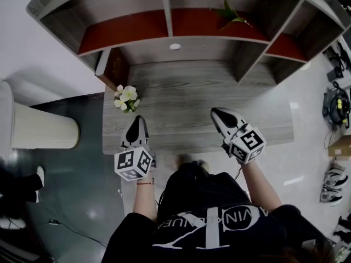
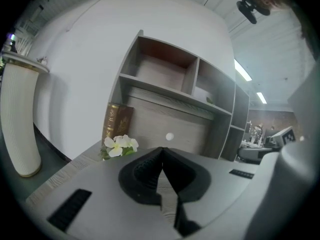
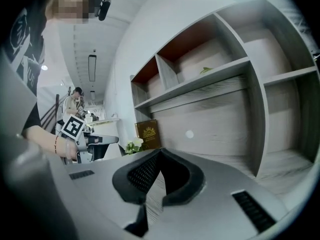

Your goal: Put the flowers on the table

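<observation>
Upper left of the desk (image 1: 186, 92): white flowers (image 1: 126, 98) beside a brown book (image 2: 116, 123), apparently placed already. Left gripper (image 1: 139, 120) and right gripper (image 1: 219, 114): jaws pressed together, empty, nothing left to carry.

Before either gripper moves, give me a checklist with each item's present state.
1. Left gripper empty: ok, jaws together on nothing.
2. Right gripper empty: ok, jaws together on nothing.
3. White flowers on the table: ok, beside the book.
4. Green sprig off the shelf: not ok, it lies in an upper compartment.
5. Sprig carries blooms: cannot tell.
</observation>
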`<state>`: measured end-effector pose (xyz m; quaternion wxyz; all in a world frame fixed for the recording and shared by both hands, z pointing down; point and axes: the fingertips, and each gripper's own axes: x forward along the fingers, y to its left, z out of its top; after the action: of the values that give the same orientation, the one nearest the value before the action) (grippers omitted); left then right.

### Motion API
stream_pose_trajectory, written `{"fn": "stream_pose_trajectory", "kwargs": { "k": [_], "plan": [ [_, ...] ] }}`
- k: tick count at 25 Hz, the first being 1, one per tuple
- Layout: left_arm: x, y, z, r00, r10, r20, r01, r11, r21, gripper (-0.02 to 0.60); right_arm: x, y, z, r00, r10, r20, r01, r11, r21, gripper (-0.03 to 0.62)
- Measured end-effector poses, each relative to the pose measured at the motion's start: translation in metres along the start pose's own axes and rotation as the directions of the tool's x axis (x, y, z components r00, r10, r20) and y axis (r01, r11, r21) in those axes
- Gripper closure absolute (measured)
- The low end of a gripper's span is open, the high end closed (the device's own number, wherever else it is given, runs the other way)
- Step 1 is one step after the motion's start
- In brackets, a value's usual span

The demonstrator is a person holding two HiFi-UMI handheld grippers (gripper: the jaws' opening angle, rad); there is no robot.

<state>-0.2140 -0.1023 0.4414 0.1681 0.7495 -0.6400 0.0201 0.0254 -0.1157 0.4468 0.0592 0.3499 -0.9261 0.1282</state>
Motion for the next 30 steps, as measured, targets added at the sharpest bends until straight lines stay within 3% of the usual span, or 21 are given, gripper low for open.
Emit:
{"fn": "stream_pose_trajectory", "kwargs": {
  "k": [19, 30],
  "plan": [
    [-0.015, -0.017, 0.038, 0.993, 0.045, 0.107, -0.050, 0.998, 0.042, 0.577, -0.022, -0.020, 0.032, 0.996, -0.009, 0.091, 0.010, 1.000, -0.012, 0.585],
    [-0.006, -0.028, 0.061, 0.988, 0.036, 0.151, -0.047, 0.996, 0.069, 0.577, -0.028, -0.030, 0.046, 0.993, -0.018, 0.120, 0.020, 1.000, -0.021, 0.585]
  ]
}}
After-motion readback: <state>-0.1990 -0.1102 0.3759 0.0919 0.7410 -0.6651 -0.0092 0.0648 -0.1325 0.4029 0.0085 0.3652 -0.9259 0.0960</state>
